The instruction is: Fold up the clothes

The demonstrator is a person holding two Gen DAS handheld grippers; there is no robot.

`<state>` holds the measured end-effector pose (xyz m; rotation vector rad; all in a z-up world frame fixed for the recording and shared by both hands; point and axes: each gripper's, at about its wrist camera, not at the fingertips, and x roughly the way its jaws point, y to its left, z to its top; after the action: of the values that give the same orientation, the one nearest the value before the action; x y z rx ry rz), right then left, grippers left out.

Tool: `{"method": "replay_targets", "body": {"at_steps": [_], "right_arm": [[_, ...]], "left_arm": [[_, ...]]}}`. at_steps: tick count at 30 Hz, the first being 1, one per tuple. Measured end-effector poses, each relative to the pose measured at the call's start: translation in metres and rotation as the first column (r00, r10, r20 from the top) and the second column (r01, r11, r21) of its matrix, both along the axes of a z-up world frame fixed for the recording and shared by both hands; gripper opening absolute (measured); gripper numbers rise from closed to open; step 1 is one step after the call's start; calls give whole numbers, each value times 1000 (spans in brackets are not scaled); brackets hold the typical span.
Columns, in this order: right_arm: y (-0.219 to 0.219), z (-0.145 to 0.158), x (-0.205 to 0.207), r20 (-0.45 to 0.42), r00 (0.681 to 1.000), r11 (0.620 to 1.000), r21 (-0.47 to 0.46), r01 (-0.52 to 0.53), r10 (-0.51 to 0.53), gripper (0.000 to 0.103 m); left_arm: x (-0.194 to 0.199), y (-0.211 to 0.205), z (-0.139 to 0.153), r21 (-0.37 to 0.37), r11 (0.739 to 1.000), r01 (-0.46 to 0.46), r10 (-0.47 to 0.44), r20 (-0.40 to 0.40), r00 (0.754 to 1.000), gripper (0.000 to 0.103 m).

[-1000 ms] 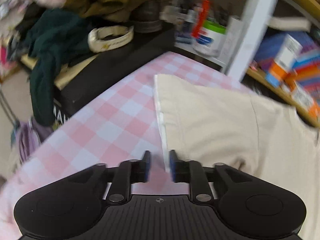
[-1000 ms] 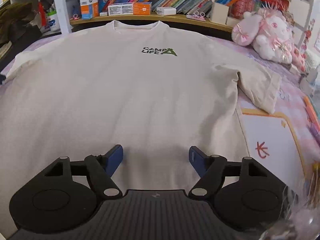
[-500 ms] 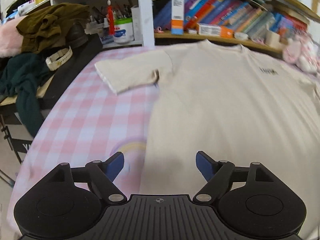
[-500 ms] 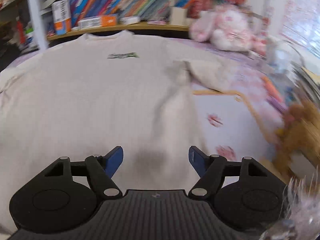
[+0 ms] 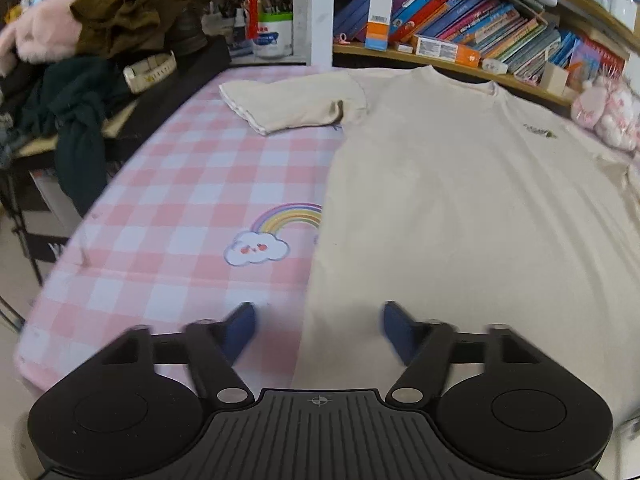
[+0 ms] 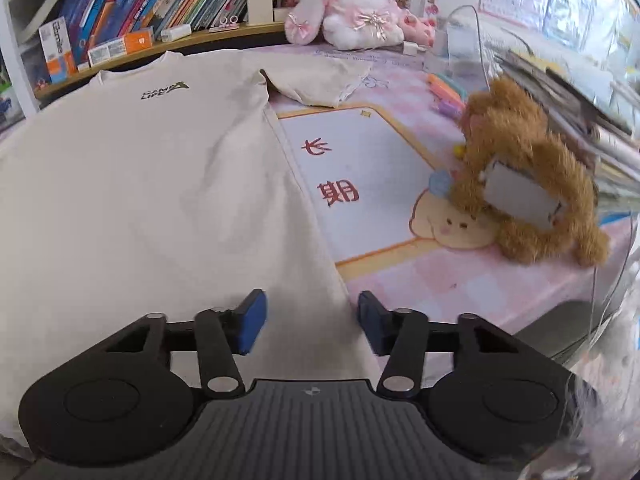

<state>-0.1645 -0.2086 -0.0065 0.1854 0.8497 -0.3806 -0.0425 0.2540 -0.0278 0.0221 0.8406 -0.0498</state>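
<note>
A cream T-shirt [image 5: 460,184] lies flat and face up on the pink checked bedcover [image 5: 168,208], collar towards the bookshelf. Its one sleeve [image 5: 288,106] spreads out to the left. In the right wrist view the same T-shirt [image 6: 140,184] shows a small dark chest logo [image 6: 164,90]. My left gripper [image 5: 318,330] hovers over the shirt's lower left edge, jaws closing, pads clear of the cloth. My right gripper [image 6: 310,320] hangs over the lower right side edge, jaws also closing, with the shirt's edge below the gap and not pinched.
A brown plush toy [image 6: 532,196] sits to the right on a printed mat [image 6: 360,184]. A pink-white plush rabbit [image 6: 356,20] and a shelf of books [image 5: 460,20] stand behind the shirt. Piled dark clothes [image 5: 80,92] lie off the bed's left side.
Both grippers swung outwards from the shirt to its lower corners, the left one coming from the sleeve. The left jaws opened wide, then narrowed. The right jaws narrowed too.
</note>
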Motion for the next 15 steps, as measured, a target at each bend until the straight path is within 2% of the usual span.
{"method": "replay_targets", "body": {"at_steps": [1, 2, 3, 5, 8, 10, 15], "right_arm": [[0, 1, -1, 0, 1000, 1000, 8, -8, 8, 33], [1, 2, -2, 0, 1000, 1000, 15, -15, 15, 23], [1, 3, -3, -1, 1000, 999, 25, -25, 25, 15], [3, 4, -4, -1, 999, 997, 62, -48, 48, 10], [4, 7, -8, 0, 998, 992, 108, -58, 58, 8], [1, 8, -11, -5, 999, 993, 108, -36, 36, 8], [2, 8, -12, -10, 1000, 996, 91, -23, 24, 9]], "left_arm": [[1, 2, 1, -15, 1000, -2, 2, 4, 1000, 40], [1, 5, 1, -25, 1000, -15, 15, 4, 1000, 30], [2, 8, 2, -35, 999, -28, 28, 4, 1000, 26], [4, 16, 3, -58, 997, -55, 55, 0, 998, 11], [6, 27, 2, -97, 992, -86, 85, -11, 996, 0], [6, 30, 2, -95, 990, -102, 101, -16, 995, 0], [1, 23, 2, -70, 997, -41, 41, -8, 999, 0]]}}
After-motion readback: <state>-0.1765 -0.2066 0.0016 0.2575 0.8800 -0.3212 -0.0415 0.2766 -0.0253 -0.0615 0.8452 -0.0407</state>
